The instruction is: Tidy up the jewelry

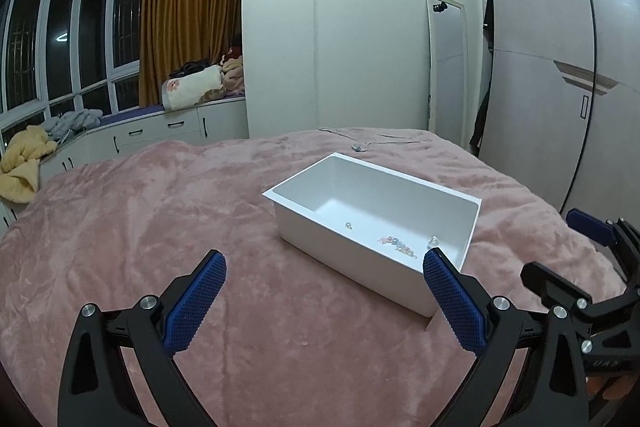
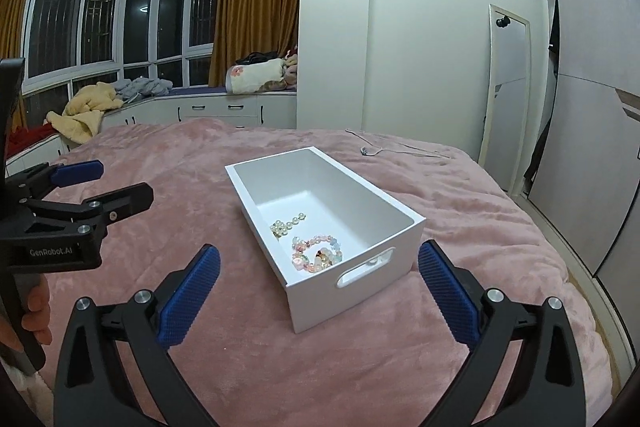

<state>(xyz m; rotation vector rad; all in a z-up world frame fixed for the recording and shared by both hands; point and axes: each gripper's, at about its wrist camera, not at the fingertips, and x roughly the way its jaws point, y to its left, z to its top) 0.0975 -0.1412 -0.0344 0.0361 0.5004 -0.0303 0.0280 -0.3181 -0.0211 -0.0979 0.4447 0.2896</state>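
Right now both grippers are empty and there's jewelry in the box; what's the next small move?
Probably send the right hand-held gripper, open, forward past the white box toward the thin necklace lying on the pink blanket. It looks like the only piece left outside; the bead bracelets already lie in the box. The left hand-held gripper is open too.

Home bedroom. Pink plush bedspread [image 2: 160,155] is lying directly beneath both grippers. Ahead left, mustard curtains [image 2: 256,3] are hanging beside dark windows [image 2: 104,11], over a window seat piled with blankets [image 2: 252,77]. Ahead right, a sliding wardrobe [image 1: 560,67] and leaning mirror [image 2: 506,87] are standing.
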